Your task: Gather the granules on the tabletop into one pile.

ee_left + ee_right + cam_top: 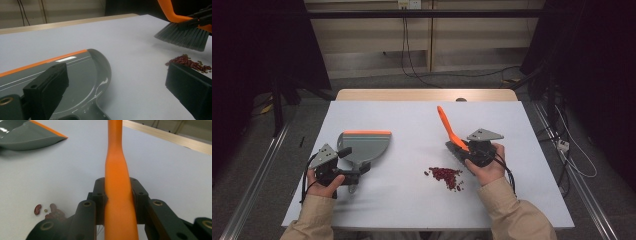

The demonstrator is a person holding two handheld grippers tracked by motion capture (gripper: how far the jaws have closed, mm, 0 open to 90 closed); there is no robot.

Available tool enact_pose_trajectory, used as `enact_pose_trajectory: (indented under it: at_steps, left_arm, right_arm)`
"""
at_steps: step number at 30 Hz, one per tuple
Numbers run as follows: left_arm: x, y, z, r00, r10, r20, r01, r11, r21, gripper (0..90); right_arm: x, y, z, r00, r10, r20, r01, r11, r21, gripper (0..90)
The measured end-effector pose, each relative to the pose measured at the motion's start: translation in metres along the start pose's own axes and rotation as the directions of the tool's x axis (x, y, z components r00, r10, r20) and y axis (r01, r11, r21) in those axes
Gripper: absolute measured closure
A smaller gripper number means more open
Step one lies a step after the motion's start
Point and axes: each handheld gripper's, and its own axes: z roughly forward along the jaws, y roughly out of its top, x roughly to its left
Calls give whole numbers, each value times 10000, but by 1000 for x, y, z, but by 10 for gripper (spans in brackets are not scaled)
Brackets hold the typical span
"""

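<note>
The grey worktop (412, 200) carries a grey dustpan (364, 145) at the left, its orange-edged lip (367, 132) facing the far side and its handle running back toward the person. The left hand-held gripper (349, 176) sits at that handle with its jaws spread. The right hand-held gripper (462, 148) pinches the brush (448, 129), whose orange handle slants up and away, bristles low. Red beans (446, 176) lie heaped beside it. No writing is legible.

A white table (412, 120) stands on grey floor (257, 165) before a cable-draped beige wall (372, 35).
</note>
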Motion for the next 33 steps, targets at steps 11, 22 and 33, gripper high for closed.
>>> enact_pose_trajectory:
  at_steps: [11,22,33]
  left_arm:
    - [-3,1,1,9998,177,-94,-176,9998,87,45]
    - [-4,1,2,9998,214,-52,-213,9997,117,45]
    - [-4,1,2,9998,173,-16,-173,9998,126,45]
  right_arm:
    - [4,-20,-15,9807,1218,1529,-1228,9924,-30,711]
    - [34,-28,-9,9676,1518,2020,-1502,9884,-237,711]
    - [55,-22,4,9674,1387,2120,-1329,9903,-415,710]
